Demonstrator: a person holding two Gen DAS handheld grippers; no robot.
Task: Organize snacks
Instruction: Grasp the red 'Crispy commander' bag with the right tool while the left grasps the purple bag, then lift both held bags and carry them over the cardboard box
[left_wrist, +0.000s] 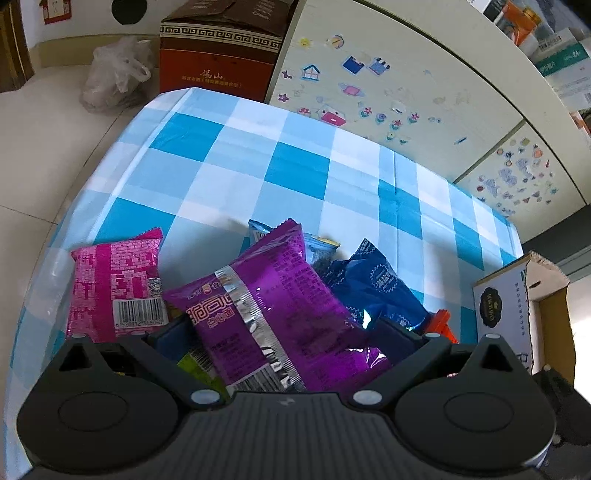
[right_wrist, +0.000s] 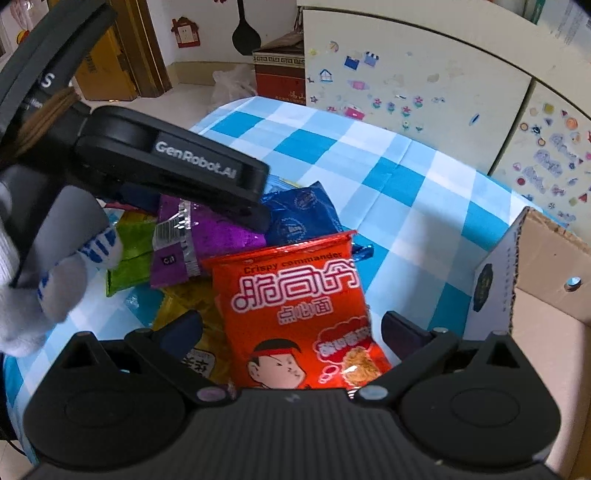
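closest to my left lens, the left hand-held gripper (left_wrist: 275, 328) has its jaws spread wide around a glossy purple foil snack packet (left_wrist: 269, 314) and not pressing it, so i read it as open. that packet lies tilted on top of the heap on the blue-and-white checked surface (left_wrist: 229, 155), with a pink printed foil packet (left_wrist: 114, 284) just beside it and a dark blue foil packet (left_wrist: 373, 284) on its other side. a white cardboard box (left_wrist: 506, 310) stands near the surface edge.

closest to my right lens, the right hand-held gripper (right_wrist: 291, 328) is also spread open, straddling a shiny red foil noodle-snack packet (right_wrist: 299, 306) without touching its sides. the left hand-held gripper shows here from the side, held by a white knitted glove (right_wrist: 48, 295), over the purple packet. an open brown-lined cardboard box (right_wrist: 546, 295) sits just beside the red packet.

i judge these packets light, puffy with air, slippery and crushable. i'd pinch across the flat crimped end seam or a narrow edge, gently, since a squeeze mid-body may slide off or break the contents.
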